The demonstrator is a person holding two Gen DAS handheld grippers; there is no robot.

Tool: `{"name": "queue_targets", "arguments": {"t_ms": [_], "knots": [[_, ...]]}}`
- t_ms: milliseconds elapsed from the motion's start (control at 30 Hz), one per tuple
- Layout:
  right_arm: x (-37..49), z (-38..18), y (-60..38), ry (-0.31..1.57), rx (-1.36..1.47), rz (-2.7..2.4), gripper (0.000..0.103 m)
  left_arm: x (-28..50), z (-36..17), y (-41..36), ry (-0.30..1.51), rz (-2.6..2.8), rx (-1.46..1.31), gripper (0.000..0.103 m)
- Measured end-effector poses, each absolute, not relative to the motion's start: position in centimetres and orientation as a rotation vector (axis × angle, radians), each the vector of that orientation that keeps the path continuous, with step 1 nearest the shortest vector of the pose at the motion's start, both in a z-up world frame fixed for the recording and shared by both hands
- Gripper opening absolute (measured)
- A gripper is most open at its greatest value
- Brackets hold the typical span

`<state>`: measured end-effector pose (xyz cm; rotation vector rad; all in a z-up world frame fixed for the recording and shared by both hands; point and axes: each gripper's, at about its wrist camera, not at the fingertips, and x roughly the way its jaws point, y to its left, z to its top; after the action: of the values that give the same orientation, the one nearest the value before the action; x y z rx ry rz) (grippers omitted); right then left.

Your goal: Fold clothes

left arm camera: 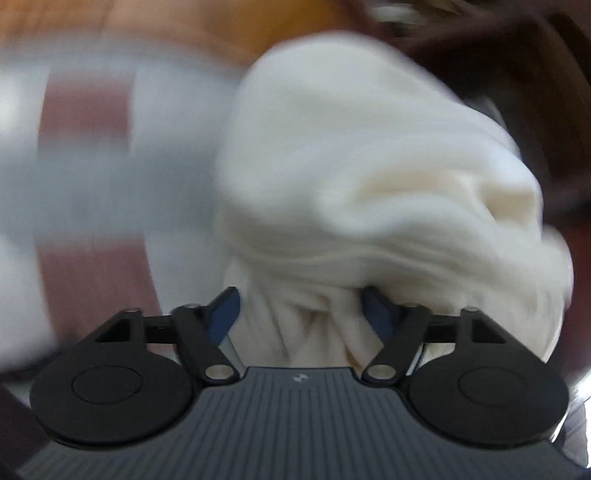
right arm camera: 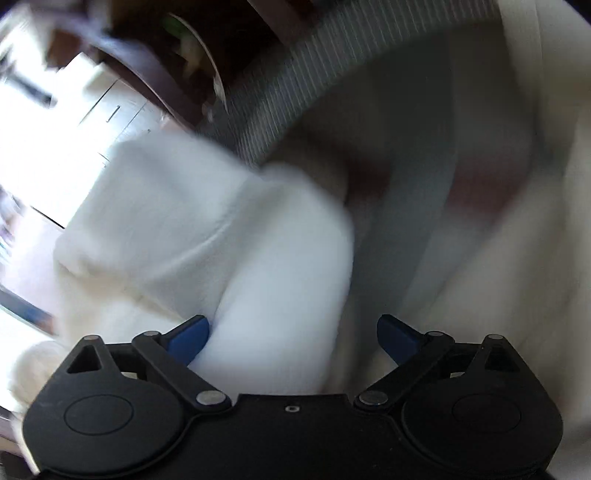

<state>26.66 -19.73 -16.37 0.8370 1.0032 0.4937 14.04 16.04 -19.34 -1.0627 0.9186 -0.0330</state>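
In the left wrist view a bulky cream-white garment (left arm camera: 369, 177) fills the middle and right, blurred by motion. A gathered bunch of it runs down between the blue pads of my left gripper (left arm camera: 301, 312) and fills the whole gap, with pleats converging there. In the right wrist view a thick fold of the white garment (right arm camera: 229, 236) lies between the fingers of my right gripper (right arm camera: 295, 338). That fold rests against the left blue pad (right arm camera: 190, 339). The right pad (right arm camera: 400, 339) stands apart from it, so the jaws are wide.
Under the garment lies a cloth checked in grey, maroon and white (left arm camera: 85, 177). Orange-brown wood (left arm camera: 184, 22) shows at the top and dark furniture (left arm camera: 554, 110) at the right. The right wrist view shows a grey ribbed band (right arm camera: 295, 85), dark wooden furniture (right arm camera: 155, 74) and bright white cabinets (right arm camera: 92, 110).
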Motion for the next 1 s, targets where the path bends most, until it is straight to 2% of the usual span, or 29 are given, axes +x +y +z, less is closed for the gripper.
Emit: {"name": "queue_targets", "arguments": {"t_ms": [33,67,100,133,200,233,433,533,633,833,933,1000], "knots": [[26.0,-17.2,-19.7,1.007,0.96,0.512,0.063,14.1,-20.6,16.6,0.936,-0.038,-1.168,0.069],[25.1,-17.6,-19.8,0.988,1.046,0.505,0.052,13.9,-20.2,16.7,0.92,-0.063,-1.138,0.054],[24.2,-17.8,-19.8,0.963,1.121,0.492,0.048,13.7,-19.7,16.7,0.902,-0.091,-1.095,0.044],[23.5,-17.7,-19.7,0.946,1.138,0.492,0.046,13.6,-18.8,16.4,0.894,-0.125,-1.033,0.024],[22.5,-17.0,-18.8,0.957,1.137,0.527,0.044,13.1,-16.8,16.0,0.876,-0.186,-0.938,0.016],[22.4,-16.8,-18.4,0.978,1.158,0.558,0.043,12.8,-16.1,16.0,0.864,-0.199,-0.945,0.002],[21.3,-12.8,-15.9,1.04,1.139,0.72,0.042,11.2,-11.0,16.9,0.813,-0.255,-0.877,0.002],[20.3,-10.3,-14.5,1.08,1.163,0.795,0.042,9.5,-6.4,18.4,0.813,-0.244,-0.761,0.002],[18.9,-7.8,-10.8,1.165,1.233,0.847,0.042,6.0,0.8,21.0,0.772,-0.167,-0.615,0.002],[15.1,2.1,2.8,1.219,1.258,1.29,0.042,-5.8,18.1,27.0,0.635,0.107,-0.365,0.002],[11.7,8.0,8.6,1.203,1.187,1.559,0.041,-12.4,25.5,28.3,0.573,0.241,-0.241,0.002],[9.7,11.4,10.4,1.081,1.017,1.679,0.04,-16.1,28.8,27.9,0.527,0.293,-0.163,0.004]]}}
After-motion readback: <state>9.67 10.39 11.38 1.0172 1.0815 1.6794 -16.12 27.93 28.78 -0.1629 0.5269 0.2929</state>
